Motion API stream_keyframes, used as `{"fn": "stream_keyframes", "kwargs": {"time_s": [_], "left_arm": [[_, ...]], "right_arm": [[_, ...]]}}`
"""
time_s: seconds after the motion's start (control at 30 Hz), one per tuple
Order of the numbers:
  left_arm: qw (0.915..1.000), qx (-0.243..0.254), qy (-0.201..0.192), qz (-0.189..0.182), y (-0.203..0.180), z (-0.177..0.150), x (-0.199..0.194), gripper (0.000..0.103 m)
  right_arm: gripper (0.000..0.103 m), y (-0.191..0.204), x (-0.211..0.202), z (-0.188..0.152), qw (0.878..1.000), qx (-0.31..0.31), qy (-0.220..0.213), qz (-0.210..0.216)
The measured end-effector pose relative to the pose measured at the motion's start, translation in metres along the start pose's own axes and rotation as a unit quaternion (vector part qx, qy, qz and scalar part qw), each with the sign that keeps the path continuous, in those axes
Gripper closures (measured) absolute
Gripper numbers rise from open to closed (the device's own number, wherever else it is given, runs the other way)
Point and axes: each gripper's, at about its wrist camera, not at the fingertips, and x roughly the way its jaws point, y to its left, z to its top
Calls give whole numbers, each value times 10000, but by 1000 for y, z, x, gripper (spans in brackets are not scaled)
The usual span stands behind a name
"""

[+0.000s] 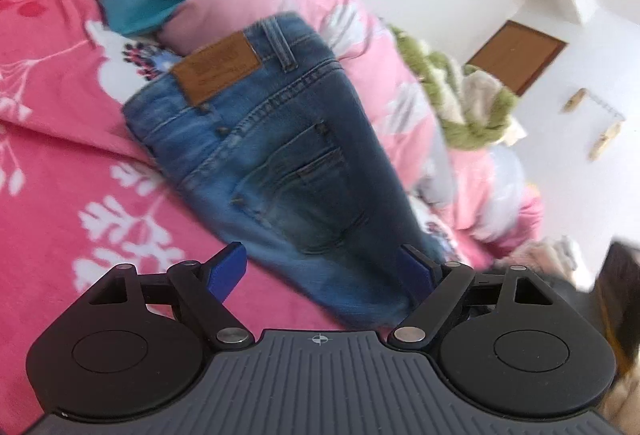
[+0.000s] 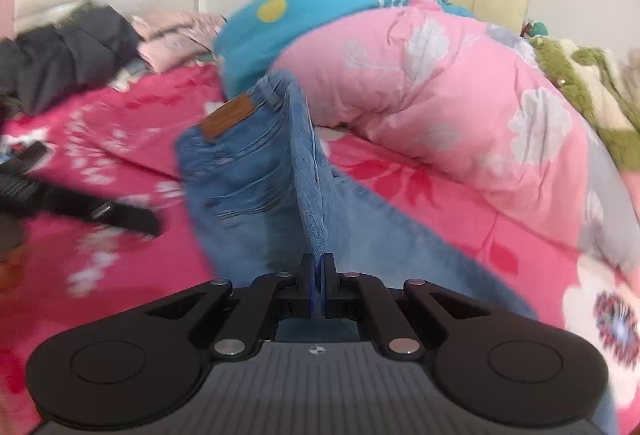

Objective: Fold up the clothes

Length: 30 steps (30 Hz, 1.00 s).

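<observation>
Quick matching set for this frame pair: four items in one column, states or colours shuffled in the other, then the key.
Items
1. left hand-held gripper
2. right hand-held gripper
3. leather patch on the jeans
4. bedsheet

States or colours
A. brown
B. shut on a fold of denim
C. pink-red with white flower print
D. open, pads clear of the cloth

Pairs: 1-D, 2-B, 3-A, 4-C
</observation>
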Motion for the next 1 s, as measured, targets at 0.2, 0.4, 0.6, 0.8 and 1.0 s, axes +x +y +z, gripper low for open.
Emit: {"fn": "stream_keyframes", "kwargs": {"time_s": [0.2,0.4,0.6,0.8,1.0], "left_arm": [[9985,429,-182,-302,-17,-13,-12,16],[9999,169,15,-6,-12,-27,-7,23],[9986,-175,-6,508,11,-36,-20,51],[9954,-568,208,738,28,-30,-22,77],[9942,-815,301,632,37,-30,-26,80]], "right_arm": [[101,41,-39,-43,9995,264,-137,122],[101,72,-58,-81,9991,348,-113,223],[93,71,-66,-83,9983,458,2,359],[43,51,-89,-38,9951,344,-412,833],[9,10,-37,38,9952,198,-682,668]]}}
